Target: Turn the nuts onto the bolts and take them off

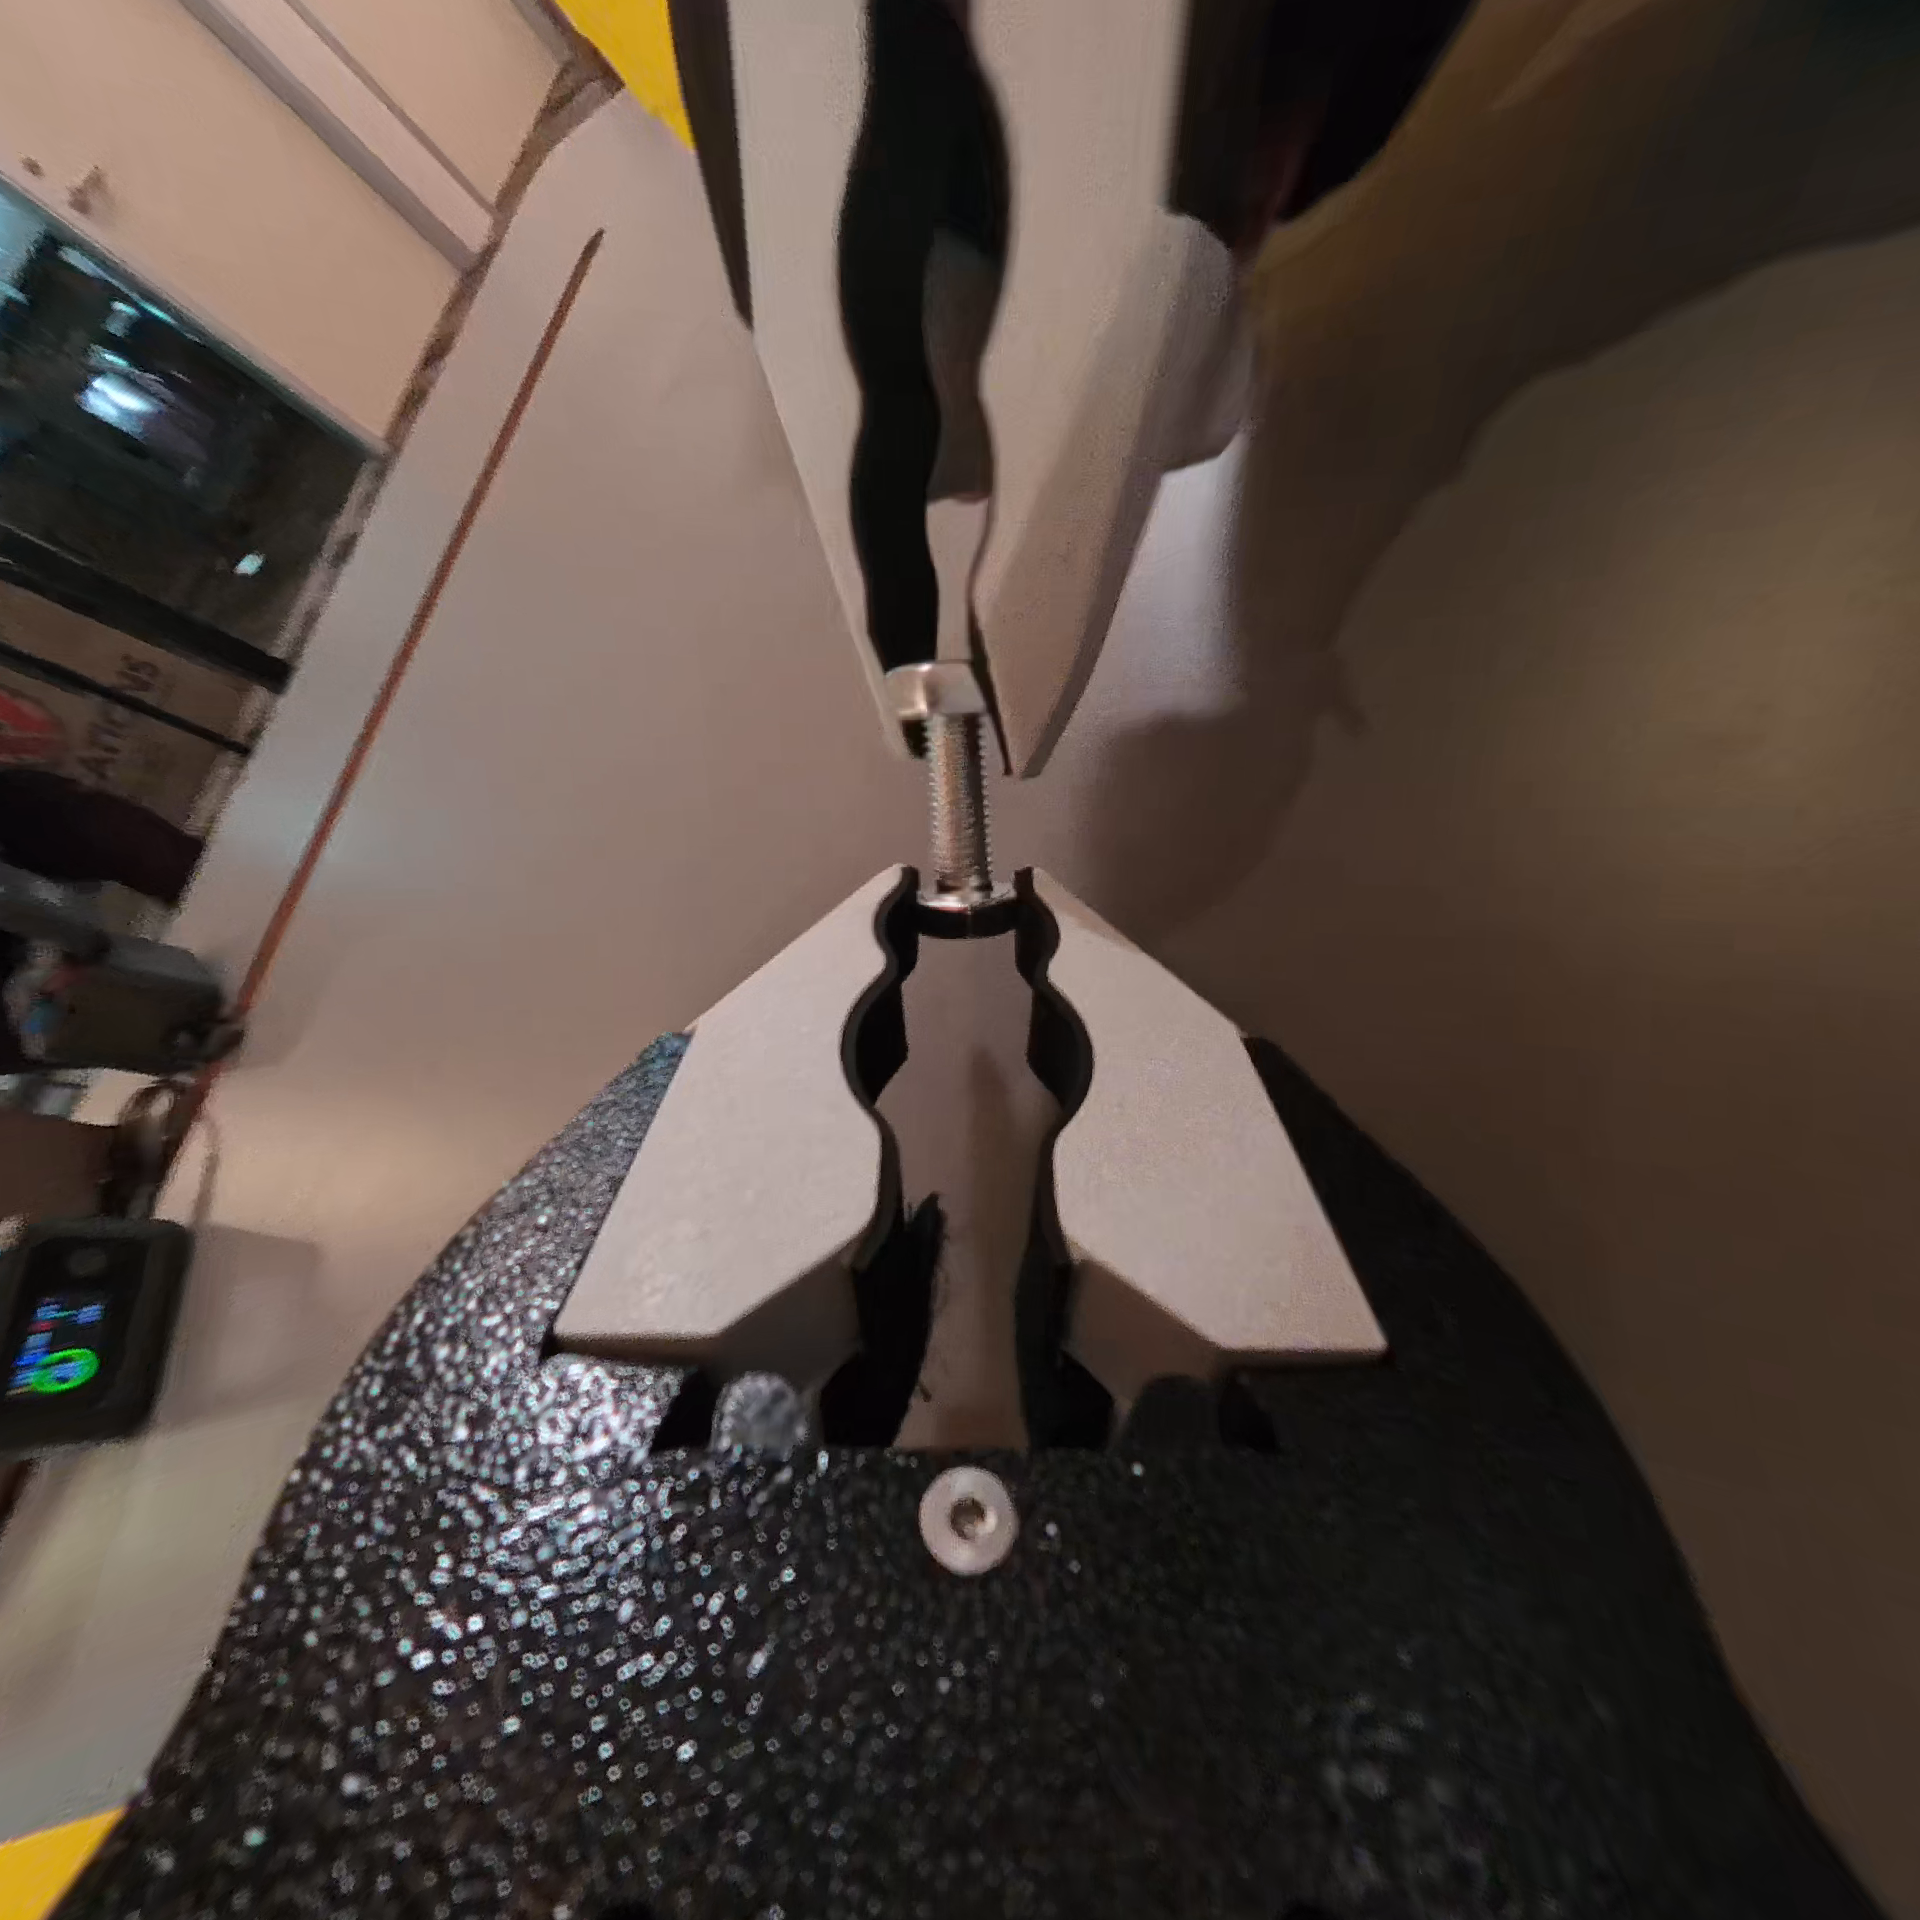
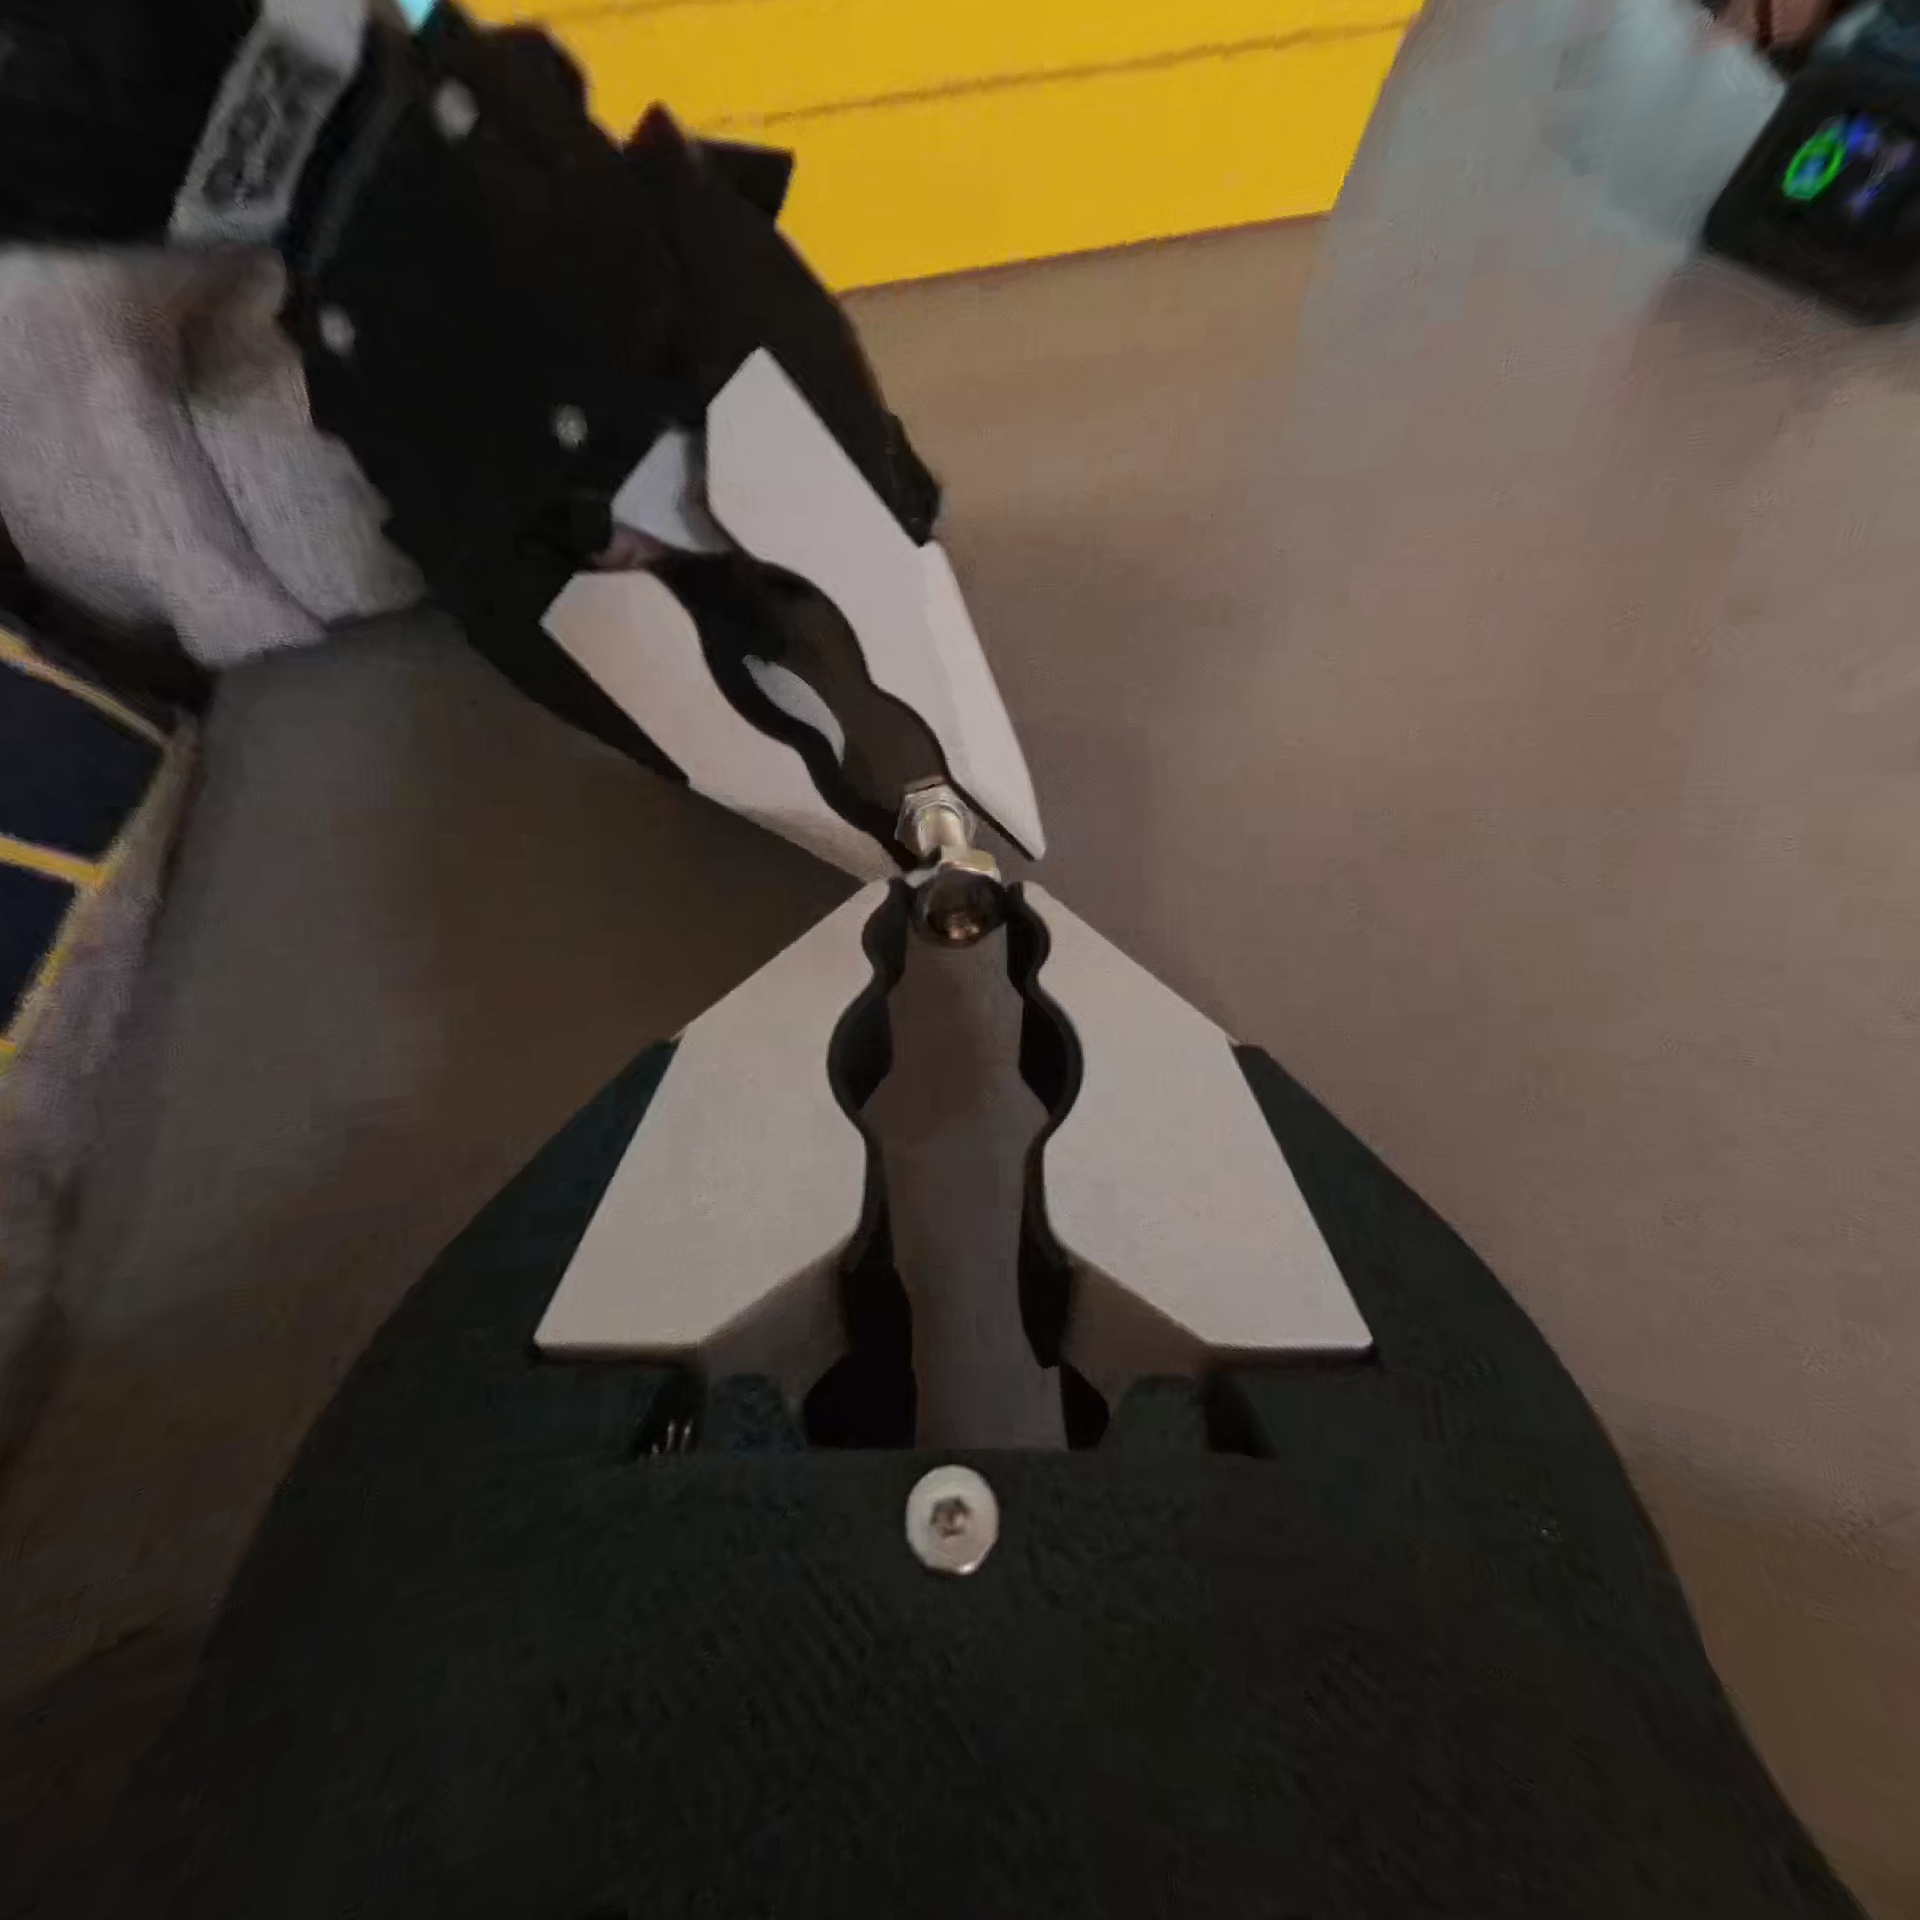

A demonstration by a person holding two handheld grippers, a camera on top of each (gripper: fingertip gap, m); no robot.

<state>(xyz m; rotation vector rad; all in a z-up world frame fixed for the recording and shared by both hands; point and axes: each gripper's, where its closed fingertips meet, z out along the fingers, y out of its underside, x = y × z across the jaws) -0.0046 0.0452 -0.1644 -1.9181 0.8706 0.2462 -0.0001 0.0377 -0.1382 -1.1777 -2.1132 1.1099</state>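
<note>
A silver threaded bolt [image 1: 961, 810] spans the gap between my two grippers, in the air above the beige table. My left gripper [image 1: 964, 883] is shut on the flat hex head [image 1: 966, 912] at one end. My right gripper [image 1: 951, 748] comes in from the top of the left wrist view and is shut on a hex nut [image 1: 928, 691] at the other end. In the right wrist view my right gripper [image 2: 954, 894] grips the nut [image 2: 951, 914], seen end-on. The left gripper [image 2: 966, 847] reaches in from the upper left and holds the hex head [image 2: 920, 821].
A beige table [image 2: 1455, 727] lies below, with a yellow surface [image 2: 1039, 135] beyond it. A small black device with a lit screen [image 1: 62, 1340] sits at the left, and it also shows at the top right of the right wrist view [image 2: 1839, 177]. A grey-gloved hand [image 2: 156, 447] holds the left gripper. My two grippers' fingertips are within a few centimetres of each other.
</note>
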